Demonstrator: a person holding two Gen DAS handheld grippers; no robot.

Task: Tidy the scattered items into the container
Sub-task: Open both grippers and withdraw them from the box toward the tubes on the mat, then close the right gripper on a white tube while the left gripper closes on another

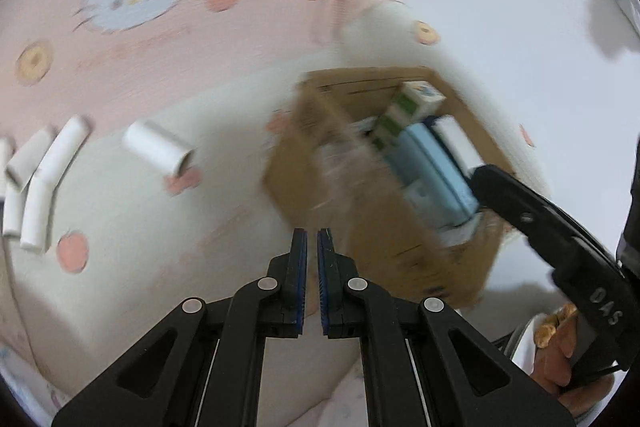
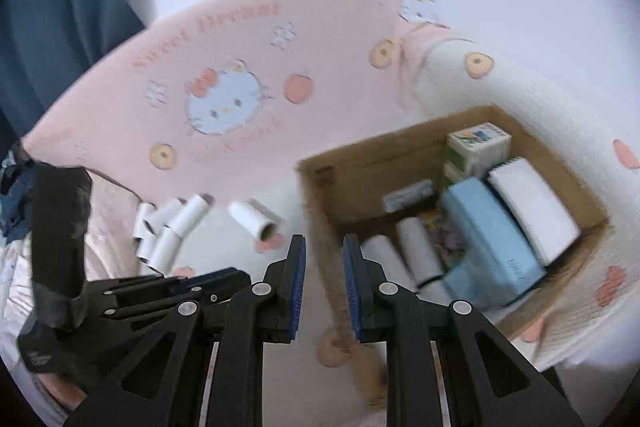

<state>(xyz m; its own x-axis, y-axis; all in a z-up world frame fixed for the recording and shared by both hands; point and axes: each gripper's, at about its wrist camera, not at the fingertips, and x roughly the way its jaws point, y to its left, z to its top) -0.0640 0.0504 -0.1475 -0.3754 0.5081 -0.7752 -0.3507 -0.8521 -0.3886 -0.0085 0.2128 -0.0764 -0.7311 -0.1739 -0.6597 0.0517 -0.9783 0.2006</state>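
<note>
Blue-ribbed fingers (image 2: pixel 298 283) — brown cardboard box (image 2: pixel 340 163) (smooth white tubes (image 2: pixel 416 251))

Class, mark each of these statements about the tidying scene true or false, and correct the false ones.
1. The cardboard box already holds a light blue case. True.
2. Every white roll is in the box. False: a loose white roll and a cluster of white rolls lie on the blanket.
3. The right gripper holds a roll. False: nothing sits between its fingers.
4. The blanket shows a cat face. True.
5. The left gripper is nearly closed. True.
</note>
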